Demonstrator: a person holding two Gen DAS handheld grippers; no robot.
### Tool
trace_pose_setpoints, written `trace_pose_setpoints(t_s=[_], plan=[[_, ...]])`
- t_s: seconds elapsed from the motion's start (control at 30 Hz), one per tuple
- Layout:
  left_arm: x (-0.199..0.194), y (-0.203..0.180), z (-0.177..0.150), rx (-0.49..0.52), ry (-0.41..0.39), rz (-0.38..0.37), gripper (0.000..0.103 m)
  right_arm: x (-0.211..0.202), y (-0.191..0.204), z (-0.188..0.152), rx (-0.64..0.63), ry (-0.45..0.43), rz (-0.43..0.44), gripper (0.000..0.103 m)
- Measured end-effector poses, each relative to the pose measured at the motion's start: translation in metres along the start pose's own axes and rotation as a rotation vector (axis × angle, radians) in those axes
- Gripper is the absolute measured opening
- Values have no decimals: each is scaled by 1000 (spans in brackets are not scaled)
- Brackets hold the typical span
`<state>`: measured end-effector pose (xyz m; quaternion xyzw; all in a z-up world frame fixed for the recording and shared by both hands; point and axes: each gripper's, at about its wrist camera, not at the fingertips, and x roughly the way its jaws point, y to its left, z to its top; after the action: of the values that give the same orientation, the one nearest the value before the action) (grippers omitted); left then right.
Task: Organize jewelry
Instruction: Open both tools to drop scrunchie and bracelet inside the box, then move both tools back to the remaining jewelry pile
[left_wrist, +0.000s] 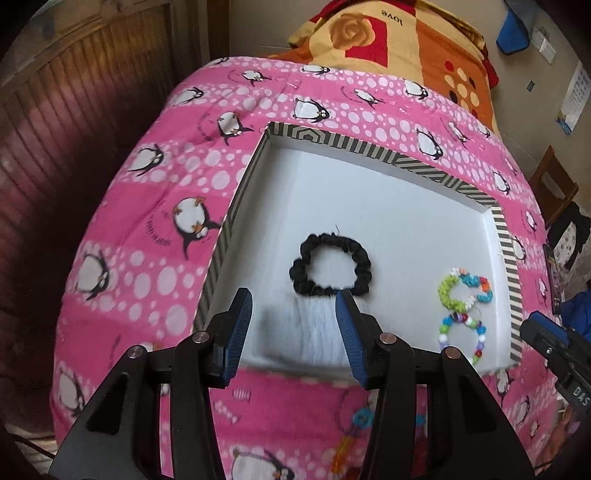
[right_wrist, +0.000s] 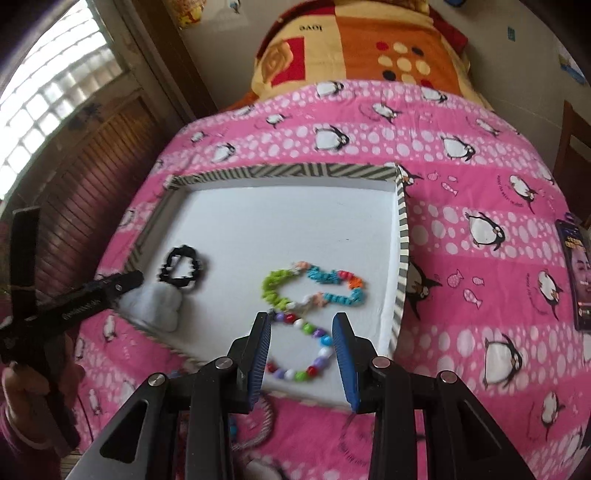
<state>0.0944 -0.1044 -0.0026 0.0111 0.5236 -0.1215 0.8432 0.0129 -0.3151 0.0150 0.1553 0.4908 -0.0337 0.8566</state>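
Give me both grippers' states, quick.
Left gripper: open, holding nothing, above the tray near the black scrunchie.
Right gripper: open, empty, over the bead bracelet.

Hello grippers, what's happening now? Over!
Left gripper, right gripper: open, empty. Black scrunchie, bead bracelets in tray. Nothing blocking.

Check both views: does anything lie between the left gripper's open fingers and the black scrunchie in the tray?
Nothing visible does. The left gripper hangs open just short of the black scrunchie; only bare white tray floor lies between them.
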Motion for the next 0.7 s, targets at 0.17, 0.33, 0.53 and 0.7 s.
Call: trace_pose_setpoints(t_s=[0.17, 0.33, 0.53, 0.7], plan=[[-24, 0, -18, 13, -37, 5, 47, -26, 25, -12, -7, -24, -6, 36], [-45, 2, -39, 24, -55, 7, 47, -50, 46, -27, -13, -45, 10, 41], [-66, 6, -65, 42, -90, 33, 47, -70, 61, -50, -12, -59, 29, 41], [-78, 8, -83, 58, -98, 32, 47, -78, 66, -70, 5, -57, 34, 42]])
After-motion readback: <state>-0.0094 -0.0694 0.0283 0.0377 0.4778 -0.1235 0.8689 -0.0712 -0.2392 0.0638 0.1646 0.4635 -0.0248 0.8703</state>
